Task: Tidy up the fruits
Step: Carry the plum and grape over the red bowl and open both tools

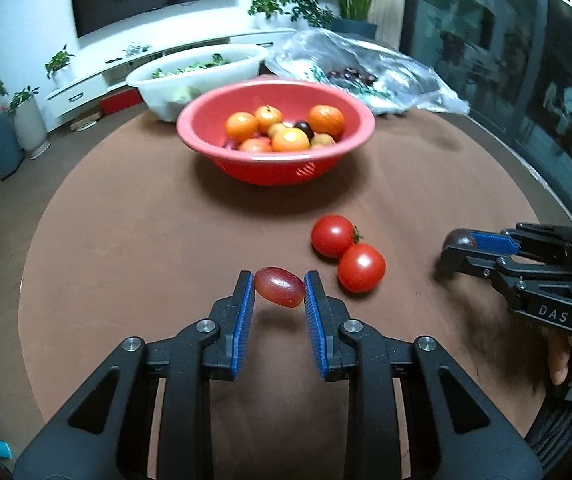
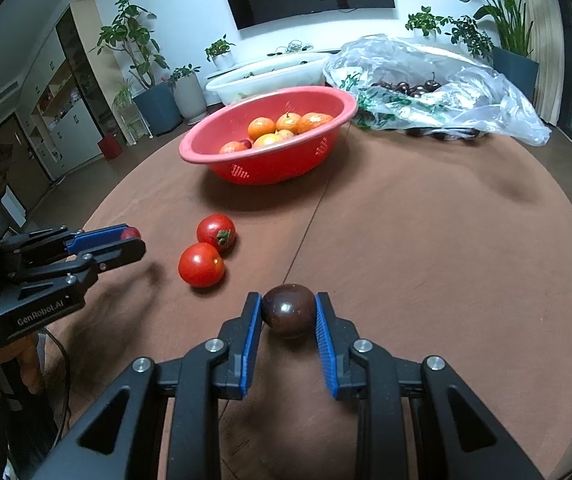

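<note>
My left gripper [image 1: 279,286] is shut on a red grape [image 1: 280,287] and holds it a little above the brown table; it also shows in the right wrist view [image 2: 128,236]. My right gripper [image 2: 288,312] is shut on a dark plum [image 2: 289,311]; it shows in the left wrist view [image 1: 455,246] at the right. Two red tomatoes [image 1: 332,236] [image 1: 361,268] lie touching on the table between the grippers, also in the right wrist view [image 2: 216,232] [image 2: 201,265]. A red basket [image 1: 206,136] [image 2: 286,164] beyond them holds several oranges and other fruit.
A white basin [image 1: 158,80] [image 2: 266,76] with greens stands behind the red basket. A clear plastic bag [image 1: 405,76] [image 2: 485,92] of dark cherries lies at the back right. The round table's edge [image 1: 30,248] curves at the left.
</note>
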Available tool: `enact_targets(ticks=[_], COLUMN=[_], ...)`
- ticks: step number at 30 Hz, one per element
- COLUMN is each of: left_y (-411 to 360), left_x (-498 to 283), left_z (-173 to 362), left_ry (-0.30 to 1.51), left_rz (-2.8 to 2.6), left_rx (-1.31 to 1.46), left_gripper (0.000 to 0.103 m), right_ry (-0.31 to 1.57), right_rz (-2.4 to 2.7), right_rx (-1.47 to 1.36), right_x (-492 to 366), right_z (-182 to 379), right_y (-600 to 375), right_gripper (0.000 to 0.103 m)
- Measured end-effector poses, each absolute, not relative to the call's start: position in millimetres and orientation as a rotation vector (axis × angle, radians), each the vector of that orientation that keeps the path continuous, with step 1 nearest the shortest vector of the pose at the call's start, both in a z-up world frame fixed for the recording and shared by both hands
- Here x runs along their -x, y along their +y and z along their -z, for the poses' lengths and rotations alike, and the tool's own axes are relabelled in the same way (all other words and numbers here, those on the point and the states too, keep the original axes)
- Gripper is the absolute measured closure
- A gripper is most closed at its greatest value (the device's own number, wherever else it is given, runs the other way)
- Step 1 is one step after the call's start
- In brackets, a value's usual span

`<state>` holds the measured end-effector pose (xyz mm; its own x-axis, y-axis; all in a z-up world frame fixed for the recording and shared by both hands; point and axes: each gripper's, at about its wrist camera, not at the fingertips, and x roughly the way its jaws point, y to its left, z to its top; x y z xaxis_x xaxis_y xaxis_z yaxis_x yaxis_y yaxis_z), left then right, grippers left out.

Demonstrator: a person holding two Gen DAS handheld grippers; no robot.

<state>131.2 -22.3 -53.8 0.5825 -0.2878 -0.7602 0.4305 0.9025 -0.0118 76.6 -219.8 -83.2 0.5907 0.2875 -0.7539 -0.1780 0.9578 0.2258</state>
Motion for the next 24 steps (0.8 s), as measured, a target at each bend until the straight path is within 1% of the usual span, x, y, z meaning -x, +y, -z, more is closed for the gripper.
enact_targets(ticks=[15,24], left_y=[-12,-10], left_x=[-151,-174], left_z=[29,15], left_ry=[0.793,0.758], left_rz=[0.370,0.353], left_rx=[-0.113,-0.089], left_gripper=[0.079,0.079], right_ry=[0.867,0.801], right_rz=[-0.241,-0.252], right_rx=[-0.112,-0.062], right_x=[-85,-112], right_z=[55,16], right_y=[-219,-205], right_gripper=[0.074,0.074])
